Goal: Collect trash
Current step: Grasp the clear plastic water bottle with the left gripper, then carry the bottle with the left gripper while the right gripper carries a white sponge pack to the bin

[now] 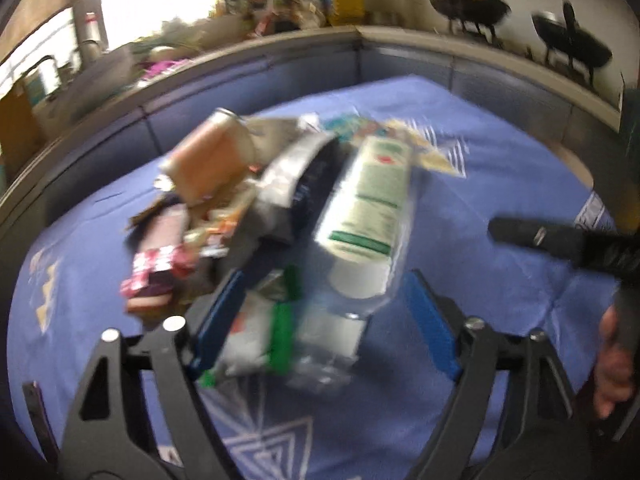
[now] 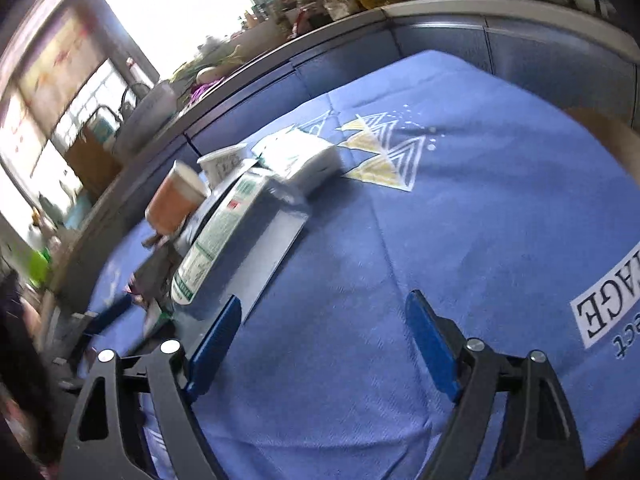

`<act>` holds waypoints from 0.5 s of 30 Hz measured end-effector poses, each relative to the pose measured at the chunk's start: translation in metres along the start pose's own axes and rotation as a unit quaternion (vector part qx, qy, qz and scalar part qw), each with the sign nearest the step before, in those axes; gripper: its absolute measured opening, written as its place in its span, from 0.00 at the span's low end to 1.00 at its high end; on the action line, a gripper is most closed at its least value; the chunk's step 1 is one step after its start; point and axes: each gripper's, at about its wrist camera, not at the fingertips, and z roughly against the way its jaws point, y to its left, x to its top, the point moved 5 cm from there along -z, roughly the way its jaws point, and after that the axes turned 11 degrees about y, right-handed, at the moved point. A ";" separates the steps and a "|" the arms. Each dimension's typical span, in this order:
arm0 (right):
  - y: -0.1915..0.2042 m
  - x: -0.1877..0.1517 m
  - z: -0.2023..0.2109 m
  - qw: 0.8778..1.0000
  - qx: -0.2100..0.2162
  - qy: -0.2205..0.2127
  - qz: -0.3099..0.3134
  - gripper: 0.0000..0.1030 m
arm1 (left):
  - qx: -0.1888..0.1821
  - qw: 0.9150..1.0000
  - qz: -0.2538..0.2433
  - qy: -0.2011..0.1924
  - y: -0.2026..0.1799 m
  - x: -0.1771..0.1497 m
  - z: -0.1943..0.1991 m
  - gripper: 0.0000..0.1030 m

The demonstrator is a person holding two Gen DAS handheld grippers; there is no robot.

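A heap of trash lies on a blue cloth (image 1: 500, 184). A clear plastic bottle with a green and white label (image 1: 368, 200) lies across the heap, its base between the open fingers of my left gripper (image 1: 326, 292). A white and green wrapper (image 1: 260, 332) lies by the left finger. An orange can (image 1: 208, 152), a silver foil bag (image 1: 288, 176) and red wrappers (image 1: 160, 264) lie behind. My right gripper (image 2: 324, 312) is open and empty over the cloth (image 2: 480, 220), right of the bottle (image 2: 212, 240) and the can (image 2: 176, 200).
A grey partition wall (image 1: 280, 68) rings the table's far side, with clutter on the ledge behind it. A white cup (image 2: 222, 162) and a white packet (image 2: 304, 156) lie at the heap's far end. The right gripper's black body (image 1: 560, 240) and a hand (image 1: 612, 360) show at right.
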 end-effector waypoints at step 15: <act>0.026 0.128 -0.064 0.981 -0.044 0.044 0.182 0.64 | -0.037 0.997 -0.008 0.067 -0.014 -0.010 -0.039 0.38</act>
